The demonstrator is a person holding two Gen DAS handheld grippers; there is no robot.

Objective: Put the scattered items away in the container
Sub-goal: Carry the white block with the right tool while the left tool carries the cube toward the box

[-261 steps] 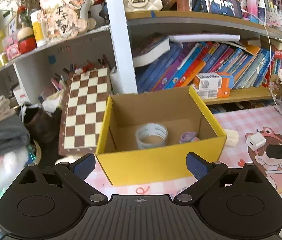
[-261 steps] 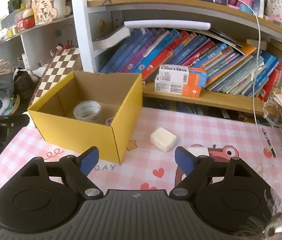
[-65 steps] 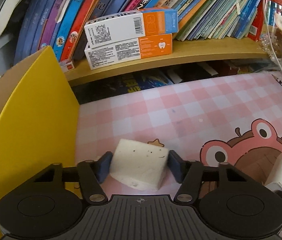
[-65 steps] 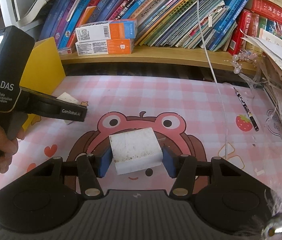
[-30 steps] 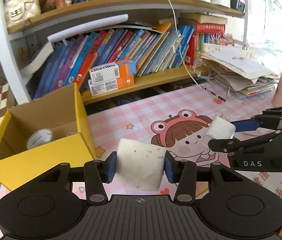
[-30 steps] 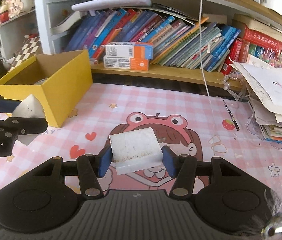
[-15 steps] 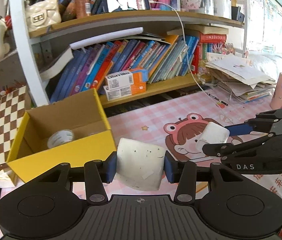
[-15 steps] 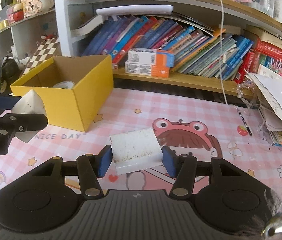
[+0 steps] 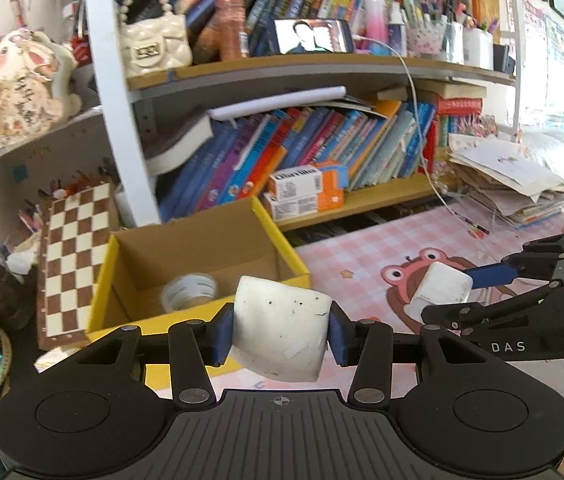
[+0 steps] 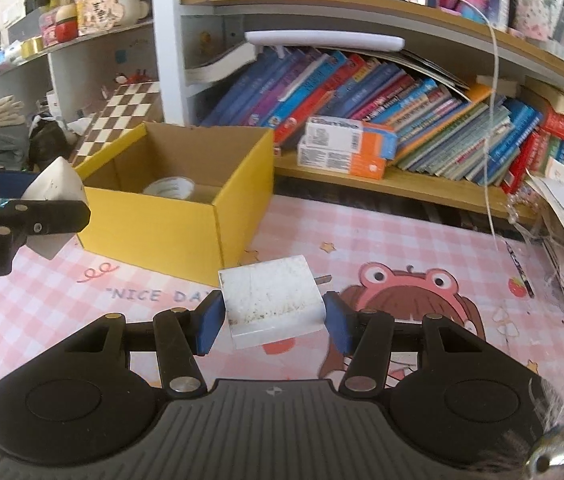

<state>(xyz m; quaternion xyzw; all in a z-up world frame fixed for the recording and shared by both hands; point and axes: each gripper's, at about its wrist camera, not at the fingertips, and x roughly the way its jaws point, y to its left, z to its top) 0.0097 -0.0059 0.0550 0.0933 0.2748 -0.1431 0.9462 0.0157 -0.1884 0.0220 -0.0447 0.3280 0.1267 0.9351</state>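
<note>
- scattered items are down to two white pieces, and you carry both. in the left wrist view, your left gripper (image 9: pixel 280 334) pinches a white foam block (image 9: pixel 280 330) across its flat sides, blue pads hard against it. the block hangs in the air in front of the near wall of the yellow box (image 9: pixel 122 292).
- the box is open at the top; a tape roll (image 9: pixel 190 292) already lies on its floor, so the task looks partly done.
- to the side in this view, your right gripper (image 9: pixel 458 294) holds the white charger (image 9: pixel 438 290) above the pink mat (image 9: pixel 366 248).
- the block looks light and soft. it bulges a little between the pads, so a gentle squeeze should do. a harder one would only dent it.
- in the right wrist view, the right gripper (image 10: pixel 274 318) is pressed onto the charger (image 10: pixel 272 300) on its two side faces, with a metal prong showing at its far edge. it hangs over the mat (image 10: pixel 382 240), near the box's (image 10: pixel 170 220) right corner.
- the charger looks stiff, smooth and a bit heavier. hard plastic may slip or twist in the pads, so grip the broad sides and keep it level.
- the left gripper (image 10: pixel 48 204) with its block (image 10: pixel 58 192) shows at the edge of this view, just outside the box's left end.
- next, i judge, lift each piece over the rim and let go inside, clear of the roll (image 10: pixel 170 188).
</note>
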